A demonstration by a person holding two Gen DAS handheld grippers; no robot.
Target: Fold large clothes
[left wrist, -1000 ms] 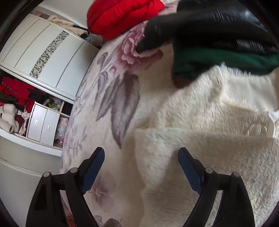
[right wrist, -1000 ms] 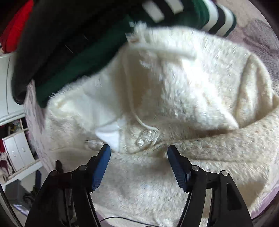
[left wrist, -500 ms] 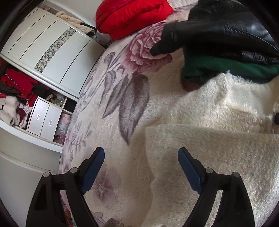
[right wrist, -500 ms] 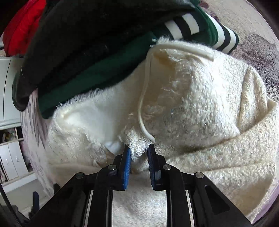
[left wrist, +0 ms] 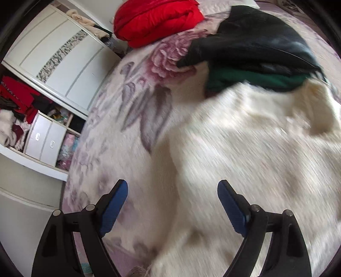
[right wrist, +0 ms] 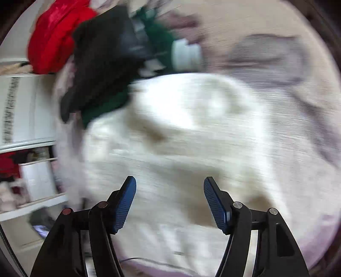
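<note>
A fluffy cream garment [left wrist: 245, 159] lies spread on the flowered bed cover [left wrist: 132, 119]; in the right wrist view the same cream garment [right wrist: 191, 136] fills the middle, blurred by motion. My left gripper [left wrist: 172, 191] hangs open above the garment's left edge, nothing between its blue pads. My right gripper [right wrist: 170, 187] is above the garment, its jaws opening, and nothing is between them. Both grippers point steeply down.
A black jacket [left wrist: 251, 42] lies over a green striped garment [left wrist: 251, 80] at the cream garment's far edge. A red garment [left wrist: 157, 19] is bunched beyond them. A white wardrobe [left wrist: 57, 55] and open shelves of clothes [left wrist: 19, 115] stand left of the bed.
My right gripper pinched a tuft of the cream garment by its cord, then let go, opened and pulled up and away. My left gripper stayed open and drew back and up.
</note>
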